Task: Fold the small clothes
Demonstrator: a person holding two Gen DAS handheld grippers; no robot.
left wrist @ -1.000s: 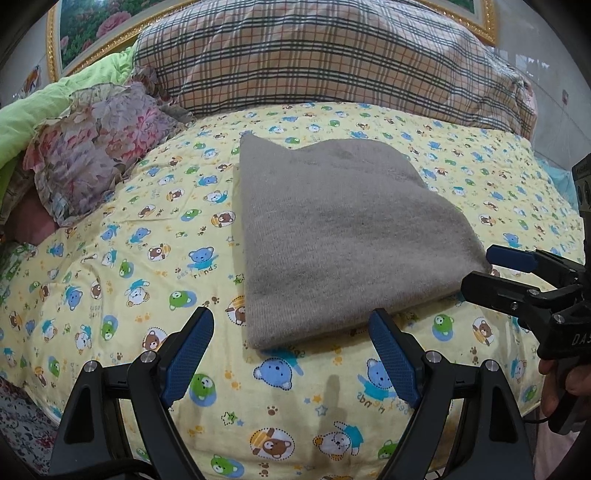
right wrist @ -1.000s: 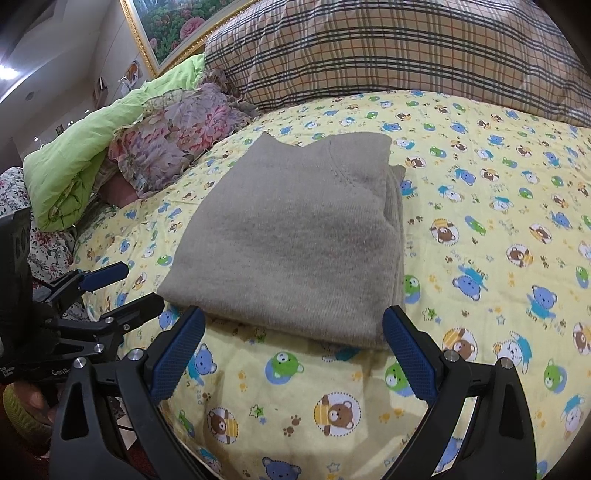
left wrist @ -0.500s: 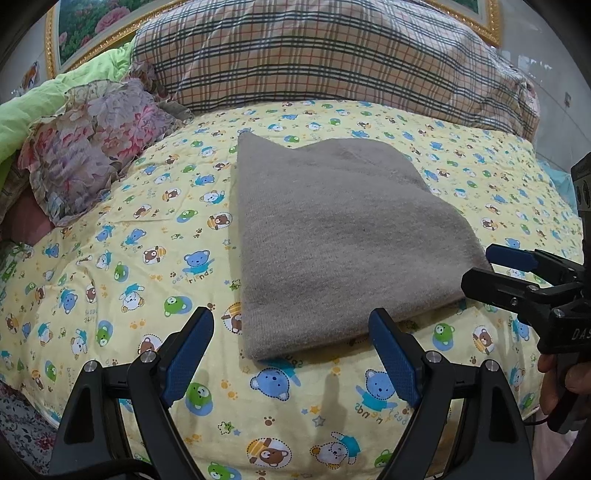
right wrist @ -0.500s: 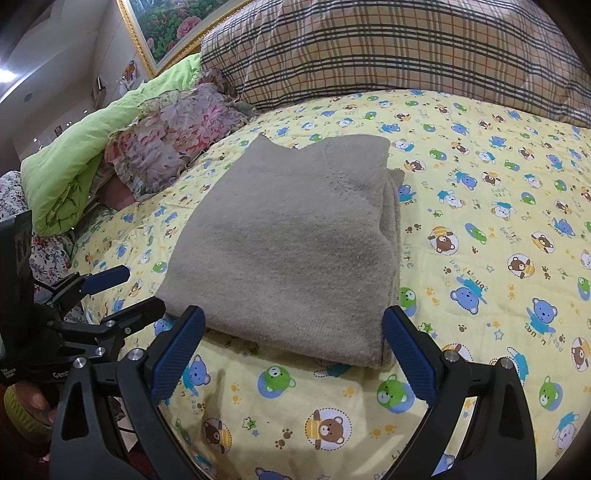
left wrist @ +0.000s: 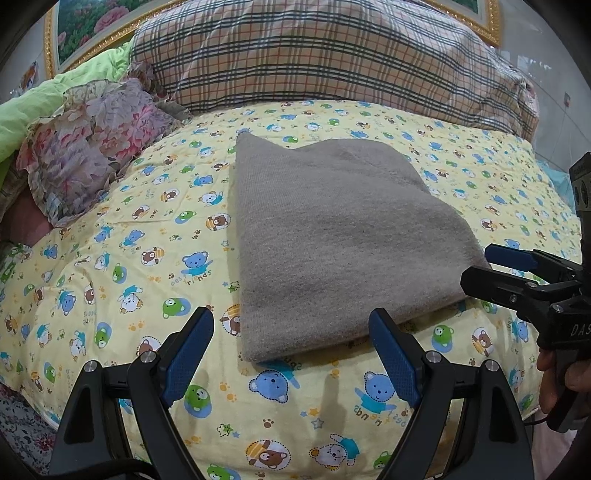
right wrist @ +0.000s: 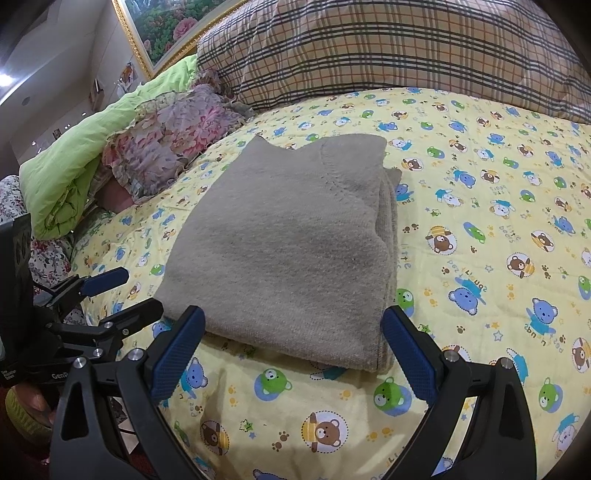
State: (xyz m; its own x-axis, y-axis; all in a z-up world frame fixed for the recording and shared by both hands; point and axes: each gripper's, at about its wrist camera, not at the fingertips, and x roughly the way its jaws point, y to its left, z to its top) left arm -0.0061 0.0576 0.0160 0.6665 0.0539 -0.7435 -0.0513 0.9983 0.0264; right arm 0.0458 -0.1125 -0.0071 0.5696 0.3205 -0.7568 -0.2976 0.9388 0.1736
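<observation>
A grey knit garment lies folded flat in several layers on the yellow bear-print quilt; it also shows in the right wrist view. My left gripper is open and empty, its fingertips just short of the garment's near edge. My right gripper is open and empty at the near edge of the garment too. Each gripper shows in the other's view: the right one beside the garment's right corner, the left one beside its left corner.
A plaid pillow lies behind the garment. A floral cushion and a green blanket sit at the left. A gold-framed picture hangs on the wall behind. The quilt stretches wide to the right.
Both grippers have moved slightly forward toward the garment's near edge. The garment has not moved and both grippers stay open.
</observation>
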